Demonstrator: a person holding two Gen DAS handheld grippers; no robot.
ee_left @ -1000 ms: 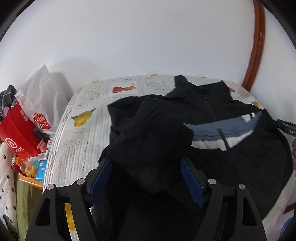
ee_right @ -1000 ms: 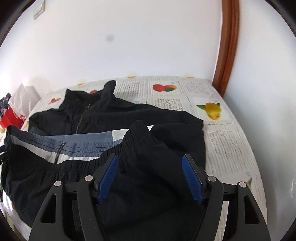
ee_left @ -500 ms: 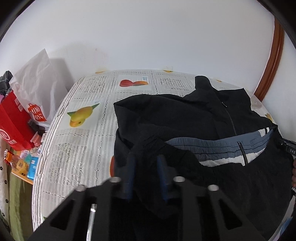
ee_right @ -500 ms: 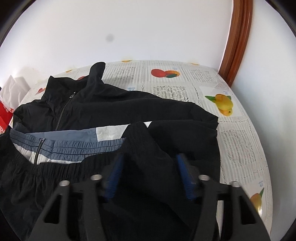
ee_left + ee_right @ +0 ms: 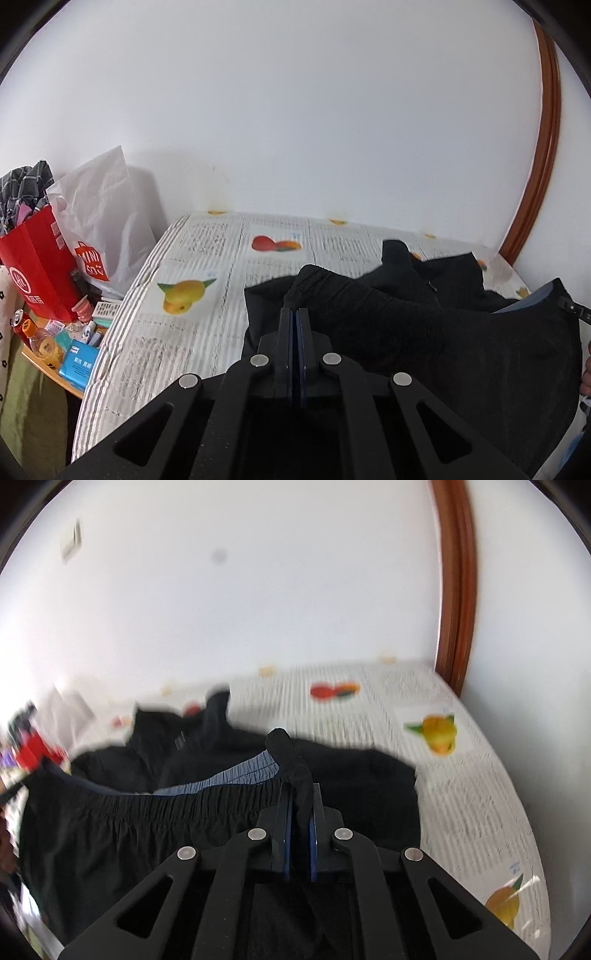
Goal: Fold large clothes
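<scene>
Jacket (image 5: pixel 461 332), black w/ a grey-blue stripe, sprawls across the bed (image 5: pixel 192 295) on a fruit-print sheet, its near hem lifted off the sheet. Left gripper (image 5: pixel 294 312) is clamped tight, blue pads pressed together on a bunched fold at the hem's left corner. Right gripper (image 5: pixel 299 790) is pinched on the elastic hem at the other corner, a twist of black fabric poking up between its pads; that view is blurred. Hem hangs stretched btwn the two. Beside the bed, left: red bag (image 5: pixel 37 266), white plastic bag (image 5: pixel 103 229), cluttered side table (image 5: pixel 55 373).
</scene>
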